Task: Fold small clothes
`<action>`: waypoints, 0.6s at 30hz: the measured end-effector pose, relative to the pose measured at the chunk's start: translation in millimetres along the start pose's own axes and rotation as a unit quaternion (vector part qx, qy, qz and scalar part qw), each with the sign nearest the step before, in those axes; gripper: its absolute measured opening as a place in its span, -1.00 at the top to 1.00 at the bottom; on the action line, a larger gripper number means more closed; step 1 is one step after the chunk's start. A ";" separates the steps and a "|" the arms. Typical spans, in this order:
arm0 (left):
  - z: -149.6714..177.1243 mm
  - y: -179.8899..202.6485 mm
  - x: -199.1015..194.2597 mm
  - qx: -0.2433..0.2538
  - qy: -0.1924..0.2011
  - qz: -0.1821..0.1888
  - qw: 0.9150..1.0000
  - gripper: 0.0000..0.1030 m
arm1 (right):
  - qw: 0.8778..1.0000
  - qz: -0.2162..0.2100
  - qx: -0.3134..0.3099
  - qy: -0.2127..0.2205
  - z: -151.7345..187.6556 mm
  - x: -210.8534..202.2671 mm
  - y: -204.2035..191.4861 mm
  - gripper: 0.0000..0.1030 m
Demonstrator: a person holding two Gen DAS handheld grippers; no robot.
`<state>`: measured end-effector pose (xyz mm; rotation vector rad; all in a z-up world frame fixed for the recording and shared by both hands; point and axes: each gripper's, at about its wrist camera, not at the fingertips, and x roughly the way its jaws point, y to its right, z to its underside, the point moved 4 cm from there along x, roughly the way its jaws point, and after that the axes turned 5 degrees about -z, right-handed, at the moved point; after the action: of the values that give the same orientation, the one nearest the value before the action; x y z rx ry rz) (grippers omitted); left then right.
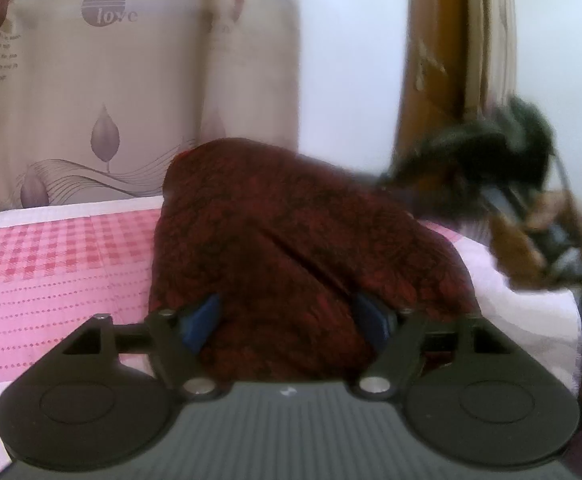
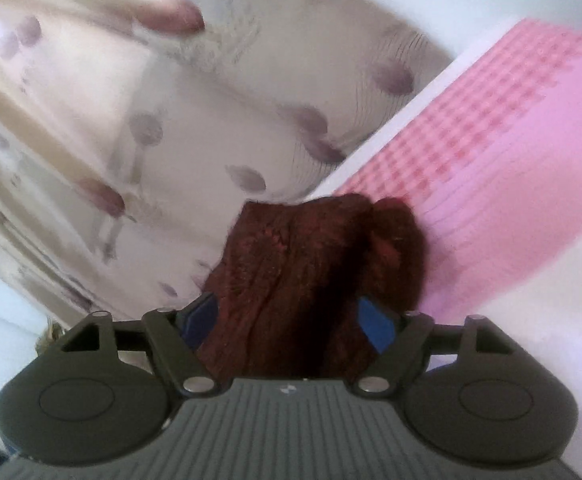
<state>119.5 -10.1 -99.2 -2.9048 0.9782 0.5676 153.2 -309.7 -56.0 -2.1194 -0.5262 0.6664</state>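
I see a dark red cloth [image 1: 291,248] lying in a soft heap on the bed [image 1: 51,264]. The bed has a pink checked cover with a white edge.

In my left view, my left tool [image 1: 291,320] sits low at 6 o'clock. Its two blue pads [image 1: 203,320] are wide apart. The cloth bulges up between them and fills the gap. I cannot tell if the pads press on it, but the cloth looks loose, not pinched.

At 3 o'clock in that view I see my right tool [image 1: 523,216], all blurry. A hand [image 1: 531,240] is around it. It is just beside the right end of the cloth.

Behind the bed, from 9 to 12 o'clock, hangs a pale curtain [image 1: 111,80] with purple leaves and the word "love". At 1 o'clock there is a brown wooden post [image 1: 431,60].

In my right view, everything is tilted and smeared. My right tool's blue pads [image 2: 377,328] are apart too. The red cloth sits bunched up between them and rises toward 12 o'clock. The right pad shows clear of the cloth, with a small gap. The left pad is close to the cloth edge. The pink bed runs off to 2 o'clock. The curtain fills 9 to 12 o'clock.
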 end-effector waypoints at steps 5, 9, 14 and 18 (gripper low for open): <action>0.7 2.5 0.3 0.010 -0.008 0.008 1.000 -0.49 | 0.993 0.047 -0.106 0.038 -32.7 22.3 -13.9 0.74; 1.1 1.0 -0.1 0.006 -0.011 0.008 1.000 -0.49 | 0.989 0.093 -0.109 0.037 -25.0 30.6 15.7 0.75; 2.9 -5.3 -2.4 -0.010 -0.016 0.009 1.000 -0.49 | 0.989 0.072 -0.116 0.062 -36.6 43.7 11.0 0.75; 3.5 -6.5 -1.4 -0.015 -0.019 0.008 1.000 -0.50 | 0.992 0.085 -0.085 0.032 -21.4 53.1 36.2 0.74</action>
<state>121.1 -3.6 -102.6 -2.9018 0.9986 0.6420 212.3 -312.3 -89.0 -2.3574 -0.3824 0.6663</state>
